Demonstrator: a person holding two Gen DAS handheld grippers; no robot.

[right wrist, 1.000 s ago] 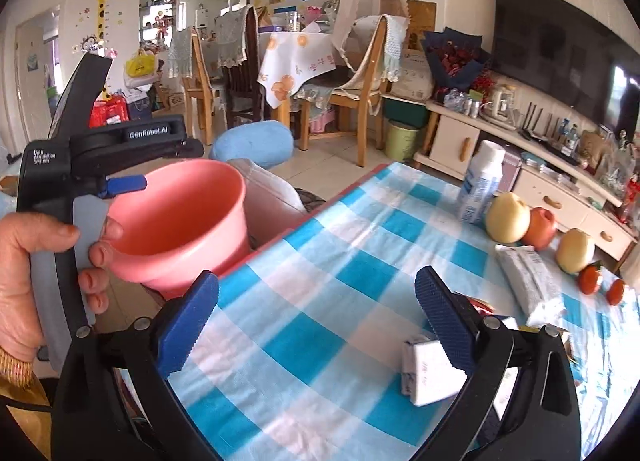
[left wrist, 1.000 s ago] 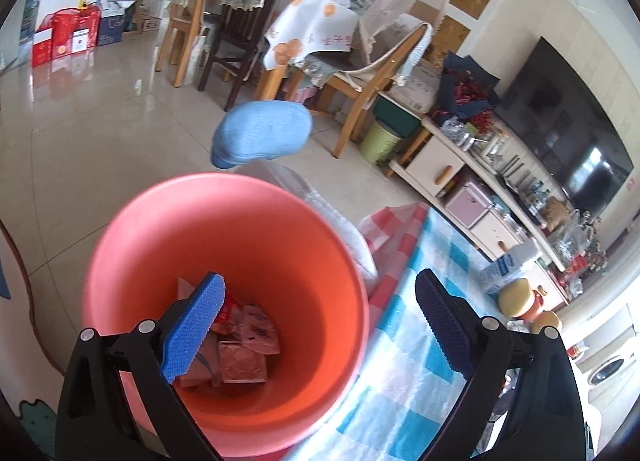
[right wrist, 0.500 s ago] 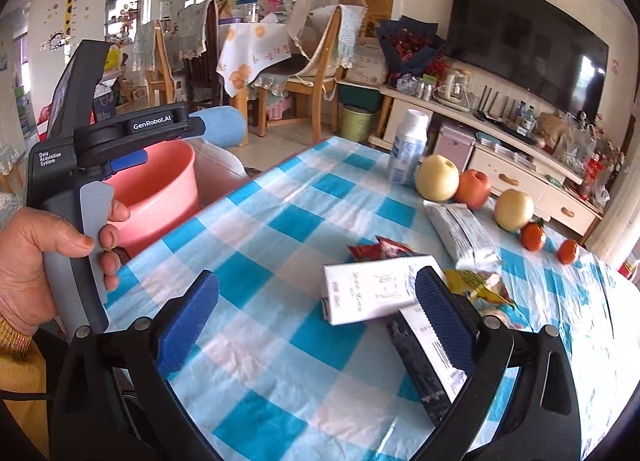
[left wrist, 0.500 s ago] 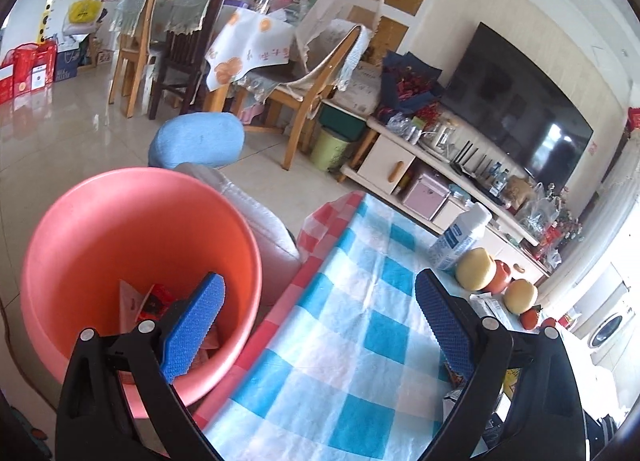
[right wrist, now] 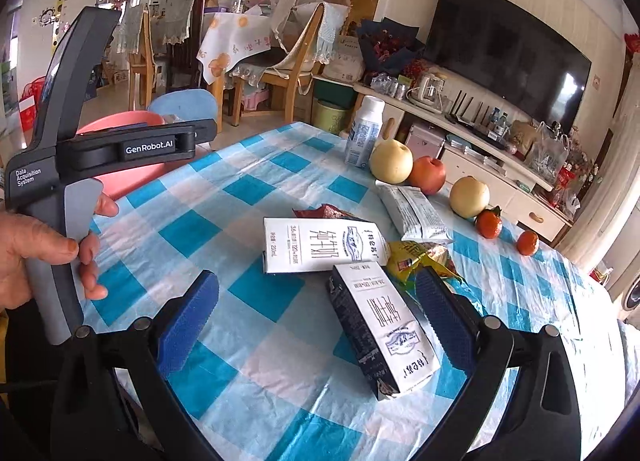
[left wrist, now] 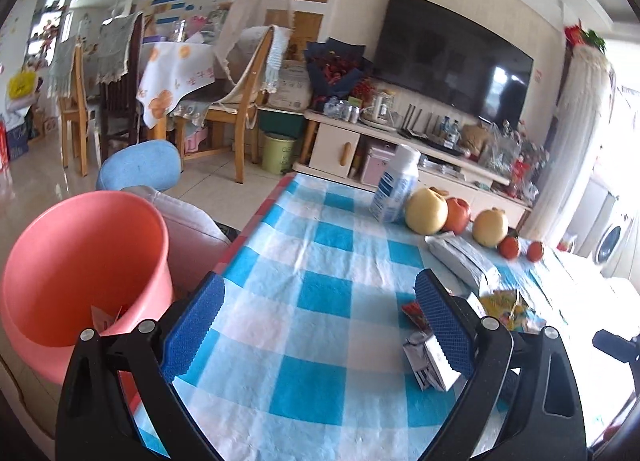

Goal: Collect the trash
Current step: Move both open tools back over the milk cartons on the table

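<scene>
Step in hand: judging by the layout, picking the next piece of trash off the blue-and-white checked tablecloth (right wrist: 256, 189) for the bin.
Right gripper (right wrist: 316, 321): jaws spread wide with nothing between them, poised above the cloth just short of the near carton.
Left gripper (left wrist: 320, 321): also wide open and empty, over the table edge beside the bin; in the right view the person's left hand (right wrist: 44, 249) is wrapped round its handle.
Nearest target: the white-and-navy rectangular milk carton (right wrist: 384, 329), lying flat with one end toward the camera, partly between the right jaws.
How to take it well: come down so the blue pads straddle its long sides, close across the narrow width, and lift clear before swinging left; a light squeeze probably suffices, since an empty carton likely crushes.
Second carton: a matching white milk carton (right wrist: 324, 247), lying crosswise just behind the first, their corners touching or nearly so.
Other trash: a yellow crinkled snack wrapper (right wrist: 420, 257), a dark red foil wrapper (right wrist: 320, 213) poking out behind the far carton, and a white plastic packet (right wrist: 412, 213).
Bin: a salmon-pink round plastic bucket (left wrist: 80, 261) beside the table's left edge, below tabletop level, with some wrappers already inside.
Not trash, probably: the pears, apple and tangerines (right wrist: 424, 177) and the white bottle (right wrist: 362, 133) along the far side.
Watch for: dragging the second carton or the yellow wrapper along.
</scene>
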